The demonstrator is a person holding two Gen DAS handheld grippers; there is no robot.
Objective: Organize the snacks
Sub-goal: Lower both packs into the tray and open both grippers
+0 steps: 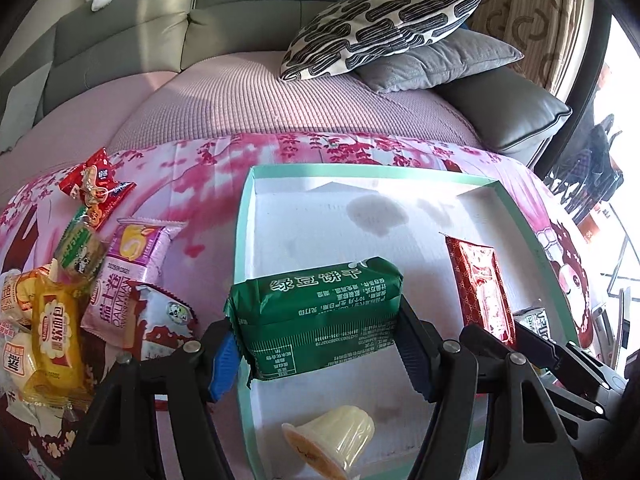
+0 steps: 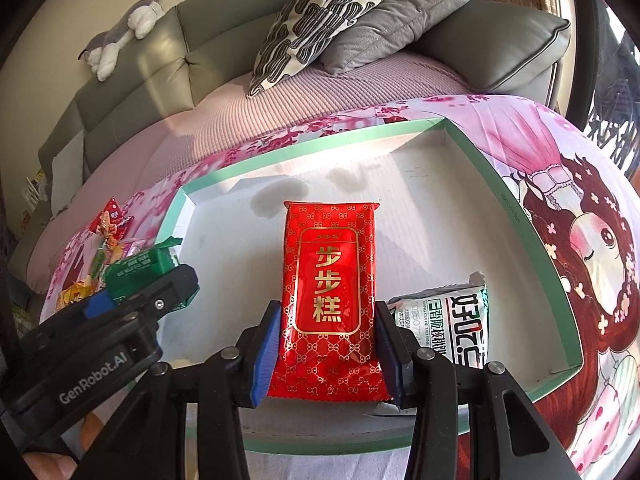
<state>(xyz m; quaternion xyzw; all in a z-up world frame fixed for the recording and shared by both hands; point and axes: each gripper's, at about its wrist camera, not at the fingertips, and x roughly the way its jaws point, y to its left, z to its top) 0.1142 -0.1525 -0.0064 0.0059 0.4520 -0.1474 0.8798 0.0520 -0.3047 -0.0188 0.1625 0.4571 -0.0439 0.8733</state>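
box (image 1: 516,216) middle bare; jelly cup (image 1: 332,440) blocks near edge.

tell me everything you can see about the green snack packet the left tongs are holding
The green foil-look snack packet is a sealed, rectangular, pillow-shaped wrapper with crimped zigzag ends, white Chinese lettering, fine print and a barcode strip on the face shown. It looks full and undamaged. The left tongs pinch it across its width, a blue pad pressing its left end. It sits roughly level over the near-left part of the mint-rimmed white cardboard tray; whether it touches the tray floor cannot be told. The right wrist view shows it side-on.
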